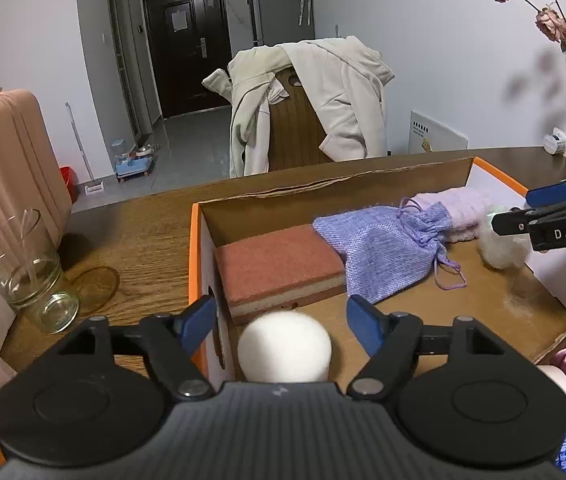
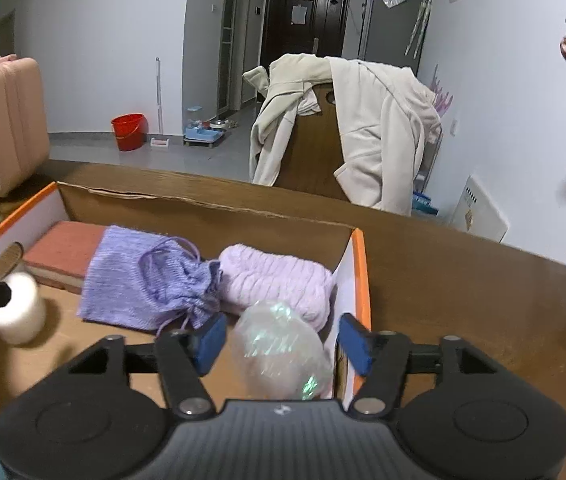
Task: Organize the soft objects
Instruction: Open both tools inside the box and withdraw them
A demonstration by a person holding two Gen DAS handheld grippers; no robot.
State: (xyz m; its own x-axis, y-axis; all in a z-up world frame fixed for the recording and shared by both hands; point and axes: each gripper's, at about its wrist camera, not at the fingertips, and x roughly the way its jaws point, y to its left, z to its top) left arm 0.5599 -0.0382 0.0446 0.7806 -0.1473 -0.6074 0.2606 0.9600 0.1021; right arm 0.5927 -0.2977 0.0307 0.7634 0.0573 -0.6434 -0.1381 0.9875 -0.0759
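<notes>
Over the cardboard box (image 1: 203,264), both grippers gape: left gripper (image 1: 283,322) around a white ball (image 1: 285,346), right gripper (image 2: 283,342) around a clear pouch (image 2: 279,350).

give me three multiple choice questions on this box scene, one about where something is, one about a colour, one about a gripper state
1. Where does the drawstring pouch lie in the cardboard box?
A. outside the box on the table
B. between the sponge block and the lilac towel
C. under the white ball

2. What colour is the top of the sponge block?
A. green
B. black
C. reddish pink

3. How do the jaws of the left gripper stand around the white ball?
A. open, pads clear of the ball
B. clamped flat on the ball
C. shut with nothing between

Answers:
1 B, the pouch overlaps the sponge block on one side and the lilac towel on the other.
2 C, its upper layer is reddish pink over paler layers.
3 A, a gap shows between each blue pad and the ball.
</notes>
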